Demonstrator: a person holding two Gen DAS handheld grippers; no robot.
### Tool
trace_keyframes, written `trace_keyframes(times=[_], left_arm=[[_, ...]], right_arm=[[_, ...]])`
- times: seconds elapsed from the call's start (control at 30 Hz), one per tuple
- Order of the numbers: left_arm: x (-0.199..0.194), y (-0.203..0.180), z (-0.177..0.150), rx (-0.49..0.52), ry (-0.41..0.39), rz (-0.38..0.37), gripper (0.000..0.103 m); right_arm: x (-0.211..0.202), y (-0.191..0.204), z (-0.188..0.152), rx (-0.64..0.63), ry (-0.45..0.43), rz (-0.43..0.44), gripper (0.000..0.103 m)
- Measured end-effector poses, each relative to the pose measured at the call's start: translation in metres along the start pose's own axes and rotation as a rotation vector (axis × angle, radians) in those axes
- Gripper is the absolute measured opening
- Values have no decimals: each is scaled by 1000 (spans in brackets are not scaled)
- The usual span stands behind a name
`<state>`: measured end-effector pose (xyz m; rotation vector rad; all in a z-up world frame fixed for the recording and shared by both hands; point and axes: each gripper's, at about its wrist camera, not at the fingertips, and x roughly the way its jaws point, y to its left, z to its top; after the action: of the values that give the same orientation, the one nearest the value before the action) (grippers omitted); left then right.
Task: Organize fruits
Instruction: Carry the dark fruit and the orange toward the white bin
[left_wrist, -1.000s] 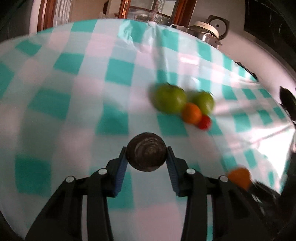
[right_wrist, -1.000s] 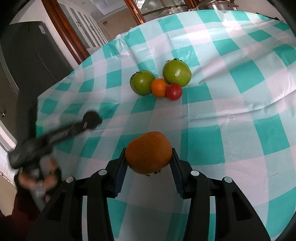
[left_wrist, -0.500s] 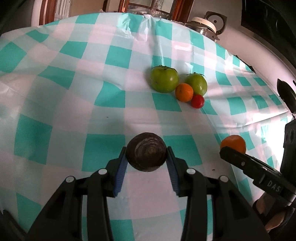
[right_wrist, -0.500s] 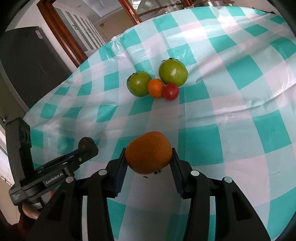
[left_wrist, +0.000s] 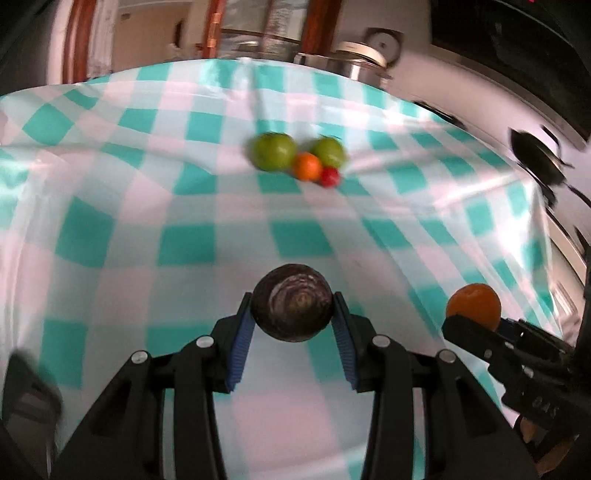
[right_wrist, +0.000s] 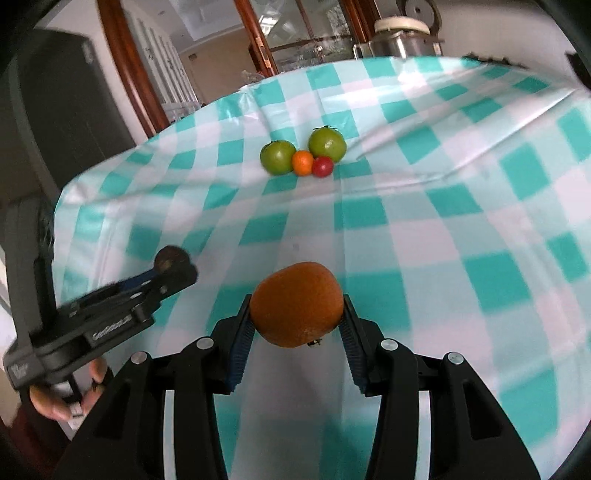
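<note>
My left gripper (left_wrist: 293, 314) is shut on a dark purple round fruit (left_wrist: 293, 308) and holds it above the checked cloth. My right gripper (right_wrist: 297, 310) is shut on a large orange (right_wrist: 297, 304); it also shows in the left wrist view (left_wrist: 474, 304). Far ahead on the cloth sits a cluster: two green fruits (right_wrist: 277, 157) (right_wrist: 327, 144), a small orange (right_wrist: 303, 162) and a small red fruit (right_wrist: 322, 166). The same cluster shows in the left wrist view (left_wrist: 306, 166). The left gripper appears at the left of the right wrist view (right_wrist: 173, 264).
A teal and white checked tablecloth (right_wrist: 424, 221) covers the table. A steel pot (right_wrist: 400, 37) stands beyond the far edge, by a wooden-framed glass cabinet (right_wrist: 295, 37). A dark object (left_wrist: 537, 158) lies past the table's right edge.
Both grippers have pulled back from the cluster and tilted up, so the fruits look smaller and farther. Each still holds its fruit.
</note>
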<state>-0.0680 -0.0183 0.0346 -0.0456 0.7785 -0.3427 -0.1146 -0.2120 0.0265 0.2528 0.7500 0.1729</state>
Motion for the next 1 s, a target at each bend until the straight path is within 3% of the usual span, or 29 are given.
trace_keyframes(times=[0.2,0.43,1.0], left_arm=[[-30,-50,-38,143,3,-42,42],[-51,-101,-60,287,-7,-74,42],[-68,-210,-103,592,15,-179,42]], right_arm=[[-60,-4,-34,-34,-36,-57,45],[-111,-31,-59,1,-76,-110,45],[-223,-148,-140,246,-181,-306,45]])
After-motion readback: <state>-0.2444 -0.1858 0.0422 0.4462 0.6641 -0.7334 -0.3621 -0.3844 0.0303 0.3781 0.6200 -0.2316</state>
